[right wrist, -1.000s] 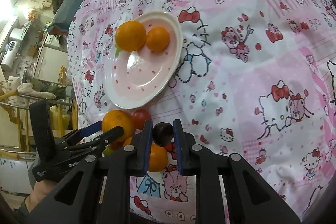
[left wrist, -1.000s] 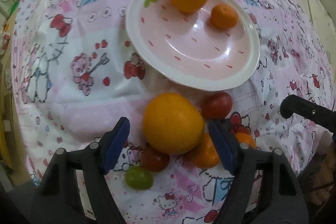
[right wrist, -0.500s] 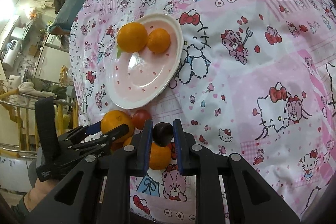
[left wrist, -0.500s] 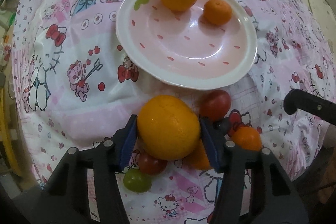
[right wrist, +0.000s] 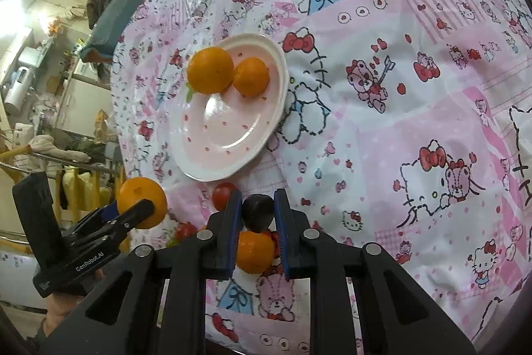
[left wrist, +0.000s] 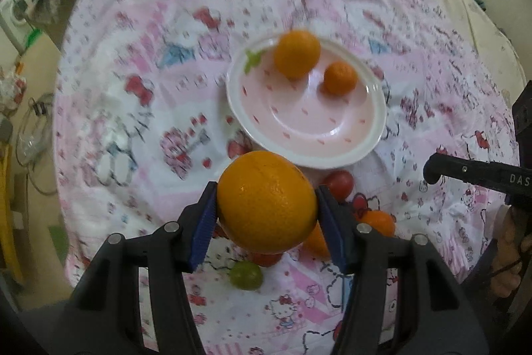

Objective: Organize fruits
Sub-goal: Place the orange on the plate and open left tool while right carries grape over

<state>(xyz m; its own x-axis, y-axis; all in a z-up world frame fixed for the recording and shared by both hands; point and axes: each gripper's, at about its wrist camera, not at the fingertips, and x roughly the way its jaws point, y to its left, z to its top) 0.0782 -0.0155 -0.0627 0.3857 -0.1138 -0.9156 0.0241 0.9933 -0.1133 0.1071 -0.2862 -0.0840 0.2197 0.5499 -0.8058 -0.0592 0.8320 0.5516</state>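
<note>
- Now the left gripper [left wrist: 266, 215] is holding the big orange [left wrist: 266, 202] across its widest part, both blue pads pressing on its sides; its jaws have just been closing onto the fruit and are standing at a middling width.
- That orange is hanging clear of the cloth [left wrist: 133, 108], just near of the pink plate [left wrist: 309, 160], where a second orange [left wrist: 297, 54] and a small tangerine [left wrist: 339, 78] are already lying at the far side.
- Judging by its look, the orange is fairly heavy, firm and round with a waxy skin, so it is likely wanting a grip at the middle to keep it from rolling out.
- Meanwhile the right gripper [right wrist: 256, 215] is pinching a small dark fruit [right wrist: 257, 212] between narrow jaws, above the loose pile.
- Probably soft and light, that fruit is needing only a gentle squeeze.
</note>
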